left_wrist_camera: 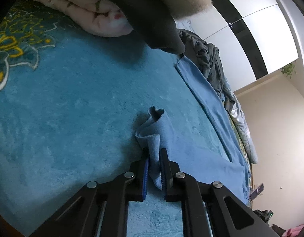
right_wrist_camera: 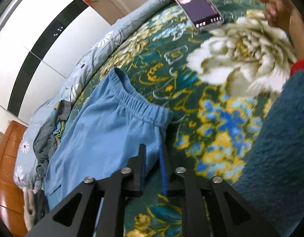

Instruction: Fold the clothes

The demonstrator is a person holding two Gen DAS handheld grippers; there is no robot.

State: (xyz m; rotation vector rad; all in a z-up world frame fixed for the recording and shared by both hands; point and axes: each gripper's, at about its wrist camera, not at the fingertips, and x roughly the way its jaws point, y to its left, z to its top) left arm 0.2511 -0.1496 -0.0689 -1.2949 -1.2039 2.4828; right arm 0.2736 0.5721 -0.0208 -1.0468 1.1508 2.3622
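Light blue pants lie spread on a teal blanket. In the left wrist view my left gripper (left_wrist_camera: 154,154) is shut on a bunched leg hem of the blue pants (left_wrist_camera: 152,130), lifted just off the blanket; the rest of the pants (left_wrist_camera: 207,102) stretches away to the right. In the right wrist view my right gripper (right_wrist_camera: 152,152) is shut on the corner of the pants below the elastic waistband (right_wrist_camera: 136,100); the pants (right_wrist_camera: 96,134) run off to the lower left.
A folded cream floral garment (left_wrist_camera: 82,9) lies at the far left of the teal blanket (left_wrist_camera: 63,108). A grey crumpled garment (left_wrist_camera: 207,59) lies beyond the pants. A phone (right_wrist_camera: 197,6) stands on the floral blanket (right_wrist_camera: 221,118). A person's hand (right_wrist_camera: 280,7) is at upper right.
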